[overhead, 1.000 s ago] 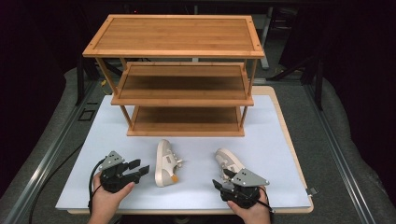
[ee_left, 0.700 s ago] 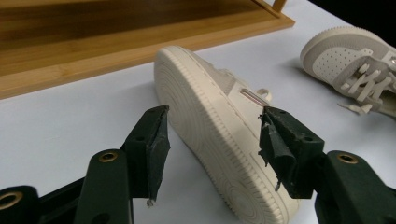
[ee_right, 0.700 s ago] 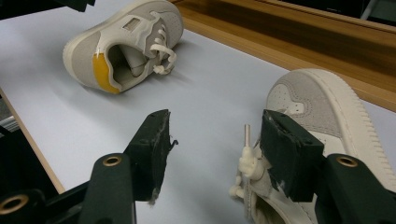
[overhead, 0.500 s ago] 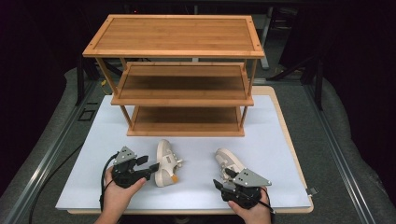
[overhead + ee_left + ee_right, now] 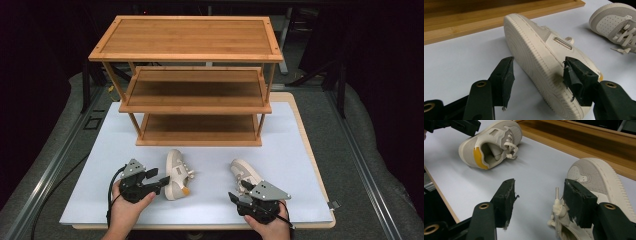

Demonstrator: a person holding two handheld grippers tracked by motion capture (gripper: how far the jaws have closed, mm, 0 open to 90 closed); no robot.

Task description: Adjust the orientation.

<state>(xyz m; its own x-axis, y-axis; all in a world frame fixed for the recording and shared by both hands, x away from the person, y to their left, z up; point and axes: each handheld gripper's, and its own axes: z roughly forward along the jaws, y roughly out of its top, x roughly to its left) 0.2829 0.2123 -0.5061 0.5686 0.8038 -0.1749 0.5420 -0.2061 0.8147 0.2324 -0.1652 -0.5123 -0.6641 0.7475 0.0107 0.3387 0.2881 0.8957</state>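
Note:
Two cream sneakers lie on the white mat in front of a wooden shelf point(image 5: 192, 80). The left shoe point(image 5: 176, 175) lies on its side, its ribbed sole point(image 5: 534, 55) facing my left gripper point(image 5: 162, 182). That gripper's jaws point(image 5: 537, 67) have just been opening and stand wide around the shoe's heel end; the left pad is clear of the sole. The right shoe point(image 5: 245, 172) stands upright, toe toward the shelf. My right gripper point(image 5: 237, 195) is open at its heel end point(image 5: 537, 188), with a lace tip point(image 5: 557, 202) between the jaws and the right jaw over the shoe point(image 5: 596, 177).
The three-tier shelf stands at the back of the mat point(image 5: 300, 150), its bottom board point(image 5: 474, 22) close behind the shoes. The table's front edge point(image 5: 200, 225) runs just below both hands. The left shoe's yellow heel tab point(image 5: 477, 157) faces the right gripper.
My left gripper has slid right from the open mat up to the left shoe, so its jaws now straddle the heel end. The right gripper and both shoes have stayed put.

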